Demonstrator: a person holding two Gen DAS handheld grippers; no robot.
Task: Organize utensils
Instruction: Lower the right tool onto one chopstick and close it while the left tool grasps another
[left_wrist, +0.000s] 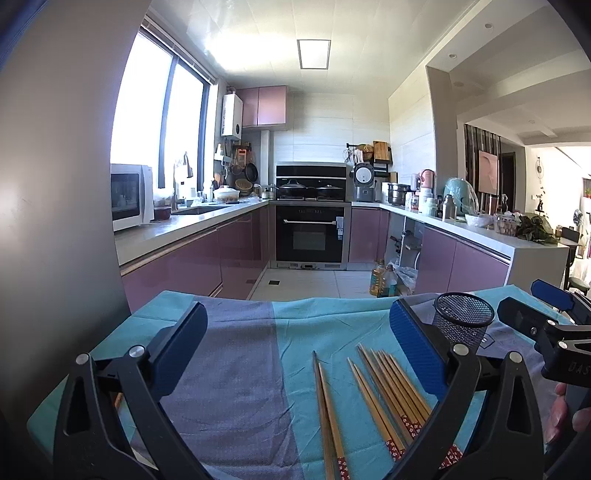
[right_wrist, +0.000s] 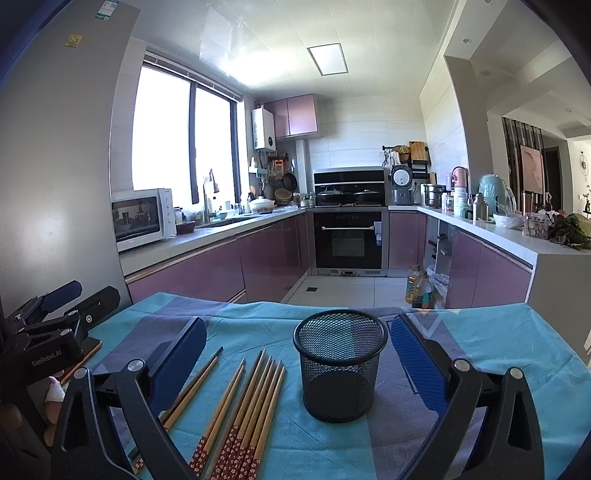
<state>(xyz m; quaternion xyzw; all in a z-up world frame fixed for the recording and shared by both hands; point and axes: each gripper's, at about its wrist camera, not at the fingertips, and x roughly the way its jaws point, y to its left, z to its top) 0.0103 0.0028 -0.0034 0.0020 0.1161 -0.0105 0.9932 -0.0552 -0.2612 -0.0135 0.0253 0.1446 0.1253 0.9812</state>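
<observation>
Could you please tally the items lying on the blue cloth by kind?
Wooden chopsticks: 10 (the tight bundle is hard to separate, so this count is approximate)
Black mesh utensil holder: 1
Total: 11

Chopsticks (right_wrist: 243, 413) lie on tablecloth (right_wrist: 517, 369) | mesh cup (right_wrist: 340, 369) stands upright just right of them | kitchen counters (right_wrist: 207, 236) behind.
</observation>
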